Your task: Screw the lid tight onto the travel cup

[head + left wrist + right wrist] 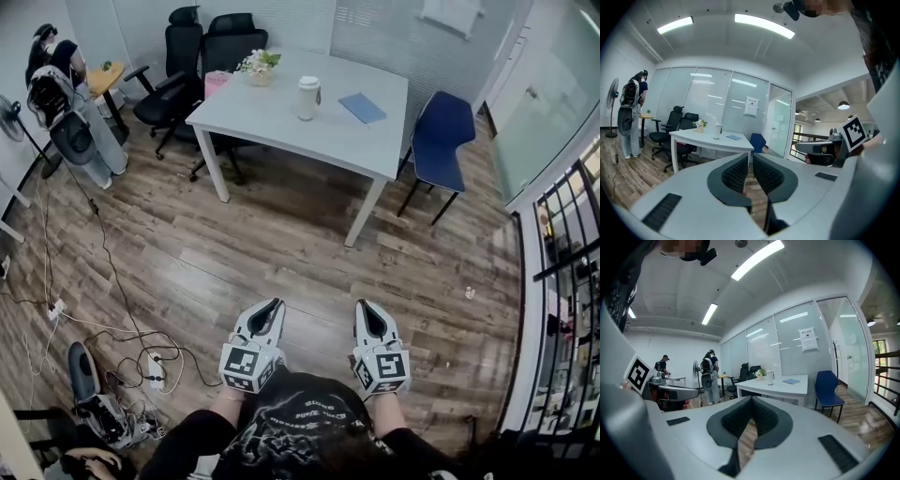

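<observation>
On the white table at the far side of the room stands the travel cup, upright, between a flower pot and a blue notebook. A blue chair stands just beside the table. Well apart from the table, both grippers are held close to the person's body, above the wooden floor. The left gripper has its jaws pressed together, with nothing between them. The right gripper is the same: jaws together, holding nothing.
</observation>
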A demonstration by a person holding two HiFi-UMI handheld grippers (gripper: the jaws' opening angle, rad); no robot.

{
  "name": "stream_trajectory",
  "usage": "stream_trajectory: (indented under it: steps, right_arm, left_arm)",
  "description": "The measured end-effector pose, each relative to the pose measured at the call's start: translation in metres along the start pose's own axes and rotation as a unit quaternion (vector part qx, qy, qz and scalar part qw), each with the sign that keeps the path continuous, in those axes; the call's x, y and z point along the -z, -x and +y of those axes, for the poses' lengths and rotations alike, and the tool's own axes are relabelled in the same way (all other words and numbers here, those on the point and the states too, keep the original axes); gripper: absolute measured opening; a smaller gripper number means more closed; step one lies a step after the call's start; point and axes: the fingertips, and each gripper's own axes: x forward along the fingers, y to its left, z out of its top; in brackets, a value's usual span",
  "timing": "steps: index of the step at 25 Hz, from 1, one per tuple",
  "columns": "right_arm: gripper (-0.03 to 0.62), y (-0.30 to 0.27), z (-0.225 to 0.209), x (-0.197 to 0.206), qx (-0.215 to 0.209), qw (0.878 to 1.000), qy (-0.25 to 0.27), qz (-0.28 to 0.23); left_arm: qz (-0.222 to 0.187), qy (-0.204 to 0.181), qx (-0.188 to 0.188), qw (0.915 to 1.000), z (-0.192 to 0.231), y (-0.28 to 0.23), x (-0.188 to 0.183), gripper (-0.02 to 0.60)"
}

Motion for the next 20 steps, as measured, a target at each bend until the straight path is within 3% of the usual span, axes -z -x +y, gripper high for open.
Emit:
stream_trajectory:
  steps: [1,2,4,8,12,20]
  right_arm:
    - [0.009,0.0,0.001,0.001,-0.006,1.0,-0.002,0.001]
    - [0.05,0.0,0.002,0.0,-0.013,1.0,-0.002,0.001]
    - [0.189,-0.001,0.006,-0.002,-0.031,1.0,0.0,-0.001]
    - [0.289,0.001,0.009,-0.006,-0.041,0.999,0.022,-0.007]
    - [0.32,0.002,0.002,-0.01,-0.031,0.999,0.03,-0.009]
    - [0.336,0.005,-0.011,-0.016,-0.005,1.0,0.018,-0.019]
  left_arm:
    - [0.0,0.004,0.007,1.0,-0.002,-0.001,0.001,0.049]
    - [-0.001,0.006,0.017,0.9998,-0.005,-0.002,0.0,0.109]
    - [-0.002,0.007,0.041,0.9991,-0.014,-0.005,0.0,0.172]
    - [-0.006,0.01,0.076,0.997,-0.027,-0.005,-0.001,0.284]
    - [-0.012,0.017,0.095,0.9952,-0.032,-0.01,-0.007,0.287]
    - [-0.008,-0.029,0.087,0.9958,-0.028,-0.018,-0.009,0.302]
